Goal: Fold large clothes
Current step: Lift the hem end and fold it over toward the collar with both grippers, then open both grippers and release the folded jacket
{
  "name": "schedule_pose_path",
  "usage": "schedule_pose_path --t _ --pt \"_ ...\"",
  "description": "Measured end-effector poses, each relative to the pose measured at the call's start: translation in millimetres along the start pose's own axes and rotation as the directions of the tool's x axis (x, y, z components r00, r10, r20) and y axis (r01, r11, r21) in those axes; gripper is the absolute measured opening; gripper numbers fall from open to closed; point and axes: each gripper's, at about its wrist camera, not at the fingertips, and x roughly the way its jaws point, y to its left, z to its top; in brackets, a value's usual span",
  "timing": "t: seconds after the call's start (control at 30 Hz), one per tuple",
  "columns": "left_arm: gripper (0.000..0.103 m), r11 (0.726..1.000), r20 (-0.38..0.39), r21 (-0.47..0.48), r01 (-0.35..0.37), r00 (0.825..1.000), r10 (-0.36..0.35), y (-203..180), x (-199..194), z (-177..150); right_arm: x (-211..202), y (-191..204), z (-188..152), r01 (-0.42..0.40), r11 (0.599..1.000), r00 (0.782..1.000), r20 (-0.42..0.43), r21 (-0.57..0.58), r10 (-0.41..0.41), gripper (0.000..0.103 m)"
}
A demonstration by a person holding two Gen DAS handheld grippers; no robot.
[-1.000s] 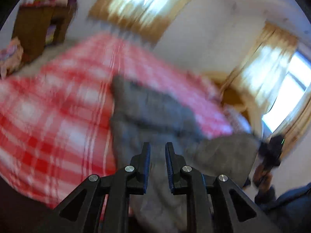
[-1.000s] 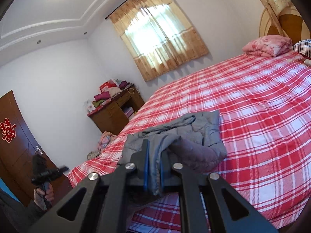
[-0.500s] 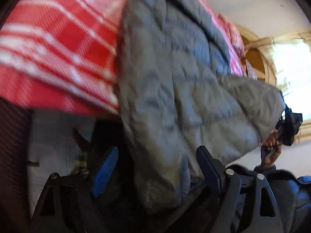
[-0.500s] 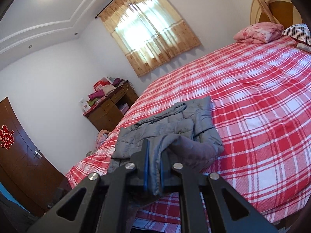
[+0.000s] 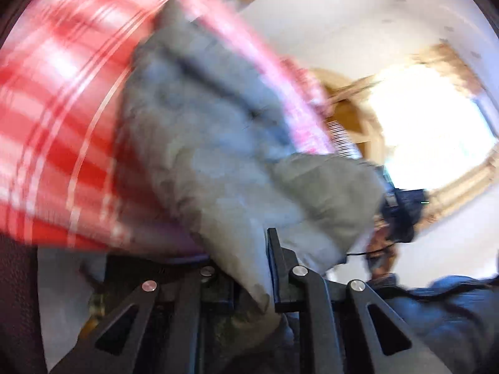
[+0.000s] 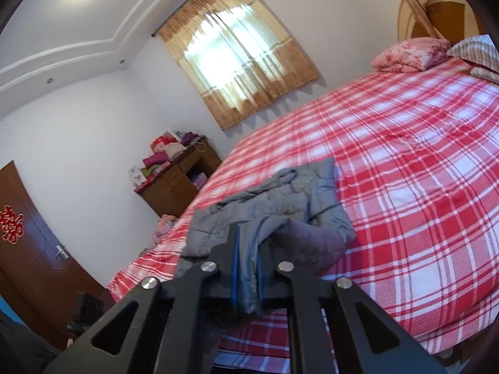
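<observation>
A grey quilted jacket [image 6: 280, 199] lies at the near edge of a bed with a red-and-white plaid cover [image 6: 405, 162]. My right gripper [image 6: 246, 268] is shut on a fold of the jacket's edge, with fabric hanging between the blue pads. In the blurred left wrist view the jacket [image 5: 218, 143] fills the middle, and my left gripper [image 5: 246, 268] is shut on its hanging lower edge below the bed's edge. The right gripper and the hand that holds it show at the far right of that view [image 5: 402, 215].
A wooden dresser [image 6: 177, 184] piled with clothes stands by the wall left of the bed. Pink pillows [image 6: 411, 54] and a wooden headboard [image 6: 446, 15] are at the far end. A brown door [image 6: 28, 249] is at the left. Curtained windows [image 6: 243, 53] light the room.
My left gripper opened wide around the jacket's hanging edge, then closed on it. The right gripper kept its hold and stayed nearly still.
</observation>
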Motion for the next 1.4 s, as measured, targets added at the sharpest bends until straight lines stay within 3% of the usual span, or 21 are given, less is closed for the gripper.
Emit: schedule_pose_path --t 0.07,0.17,0.3,0.4,0.5,0.6,0.7,0.83,0.93,0.97,1.03,1.07,1.1,1.13,1.2,1.23,1.3,1.37,1.4 --pt "0.016 0.995 0.052 0.073 0.062 0.997 -0.065 -27 -21 13 -7 5 6 -0.012 1.000 1.000 0.028 -0.008 0.012 0.012" --pt "0.016 0.988 0.125 0.130 0.088 0.987 -0.105 -48 -44 37 -17 7 22 -0.025 1.000 0.996 0.085 -0.003 0.026 0.012" --pt "0.016 0.985 0.191 0.143 0.098 0.974 -0.124 -47 -53 77 -2 0 46 -0.001 1.000 0.993 0.121 0.004 0.000 0.012" --pt "0.016 0.992 0.238 0.100 0.078 0.966 -0.100 -36 -42 124 35 -11 72 0.038 0.999 0.992 0.119 0.003 -0.038 0.012" --pt "0.016 0.999 0.296 0.051 0.012 0.955 -0.027 -14 -23 173 80 -23 98 0.091 0.996 0.990 0.108 -0.011 -0.089 0.012" --pt "0.016 0.998 0.355 -0.054 -0.039 0.933 0.056 21 -4 225 130 -43 120 0.140 0.990 0.986 0.089 0.014 -0.141 0.012" --pt "0.016 0.984 0.370 -0.104 -0.147 0.912 0.175 50 29 270 179 -66 134 0.200 0.979 0.977 0.066 0.040 -0.202 0.012" --pt "0.016 0.954 0.349 -0.138 -0.267 0.888 0.299 83 80 316 254 -96 138 0.304 0.952 0.952 0.010 0.036 -0.305 0.012" --pt "0.016 0.924 0.322 -0.168 -0.344 0.867 0.381 113 114 341 302 -120 130 0.384 0.923 0.923 -0.034 0.021 -0.383 0.012" --pt "0.016 0.918 0.305 -0.186 -0.351 0.867 0.393 125 124 347 317 -128 124 0.413 0.911 0.910 -0.050 0.012 -0.412 0.013" --pt "0.017 0.916 0.274 -0.227 -0.331 0.881 0.386 146 138 354 339 -142 114 0.459 0.889 0.886 -0.086 0.015 -0.456 0.018" --pt "0.017 0.924 0.266 -0.256 -0.283 0.899 0.349 160 142 357 347 -152 110 0.467 0.884 0.880 -0.109 0.029 -0.461 0.029" --pt "0.019 0.930 0.266 -0.280 -0.237 0.912 0.313 168 142 358 352 -161 106 0.475 0.879 0.876 -0.121 0.052 -0.466 0.049" --pt "0.022 0.935 0.272 -0.310 -0.175 0.926 0.263 179 142 360 353 -168 103 0.480 0.874 0.874 -0.122 0.070 -0.470 0.059" --pt "0.029 0.939 0.283 -0.328 -0.103 0.937 0.202 185 137 361 348 -188 94 0.490 0.859 0.871 -0.117 0.146 -0.477 0.097" --pt "0.034 0.940 0.291 -0.333 -0.068 0.941 0.171 189 133 362 346 -192 92 0.483 0.856 0.875 -0.120 0.182 -0.468 0.103" --pt "0.047 0.935 0.304 -0.355 -0.003 0.945 0.118 195 122 363 344 -205 88 0.457 0.852 0.890 -0.135 0.257 -0.436 0.103" --pt "0.066 0.921 0.346 -0.385 0.055 0.934 0.089 200 104 365 341 -208 87 0.442 0.850 0.897 -0.146 0.285 -0.417 0.103" --pt "0.080 0.919 0.387 -0.390 0.057 0.916 0.107 199 90 367 338 -206 88 0.441 0.852 0.898 -0.141 0.283 -0.417 0.103"
